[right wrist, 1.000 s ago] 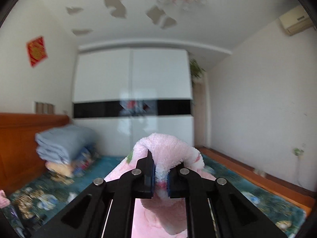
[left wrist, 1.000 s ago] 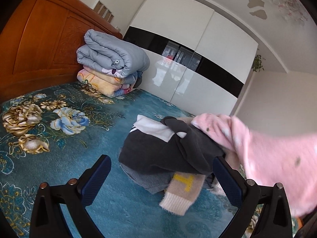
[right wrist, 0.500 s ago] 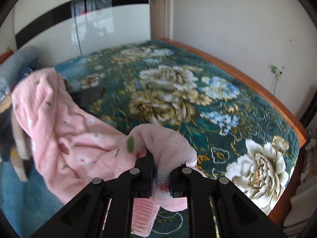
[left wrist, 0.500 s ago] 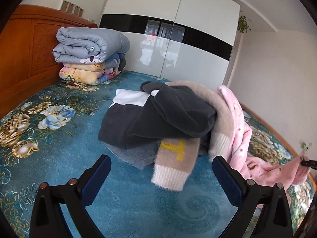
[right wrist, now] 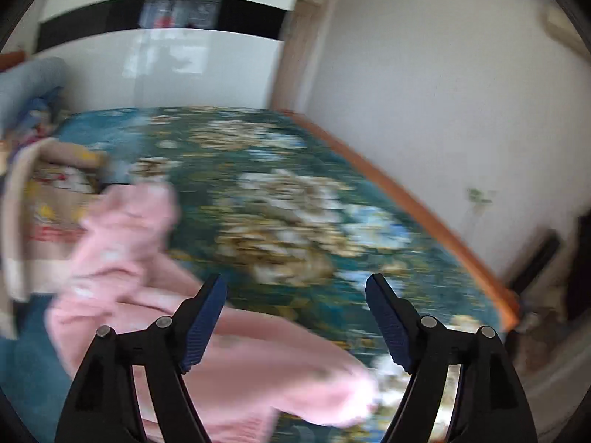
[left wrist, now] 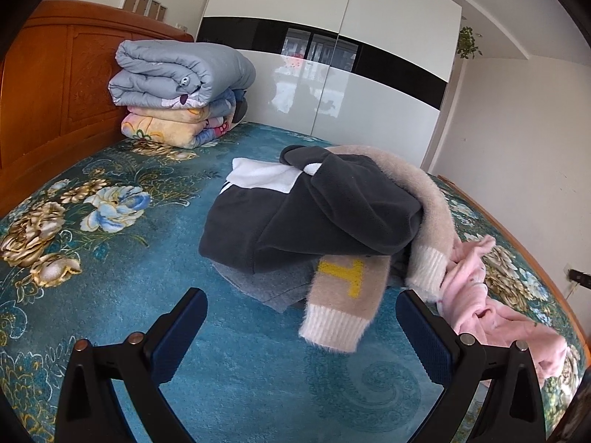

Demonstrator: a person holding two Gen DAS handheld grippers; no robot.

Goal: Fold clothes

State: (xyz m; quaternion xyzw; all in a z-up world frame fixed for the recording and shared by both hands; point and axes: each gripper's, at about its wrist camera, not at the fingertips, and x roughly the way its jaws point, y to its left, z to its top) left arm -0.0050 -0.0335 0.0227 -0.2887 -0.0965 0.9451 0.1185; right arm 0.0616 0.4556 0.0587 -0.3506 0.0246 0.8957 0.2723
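Observation:
A heap of clothes sits mid-bed in the left wrist view: a dark grey fleece [left wrist: 317, 217] with a white patch on top, a beige knit sweater [left wrist: 343, 295] with a yellow letter hanging off its front. A pink fleece garment [left wrist: 476, 295] lies crumpled on the bedspread to the right of the heap. My left gripper [left wrist: 301, 308] is open just in front of the heap, holding nothing. In the blurred right wrist view the pink fleece garment [right wrist: 155, 295] lies below and left of my open right gripper [right wrist: 295, 297].
Folded quilts [left wrist: 177, 85] are stacked at the wooden headboard [left wrist: 48, 85], far left. A white and black wardrobe [left wrist: 332, 59] stands behind the bed. The wooden bed edge [right wrist: 424, 203] runs along the right near the wall. The floral teal bedspread [left wrist: 110, 258] stretches left of the heap.
My right gripper has opened and let go of the pink garment, which now lies on the bed beside the heap. The right camera swings quickly, and the left view has levelled.

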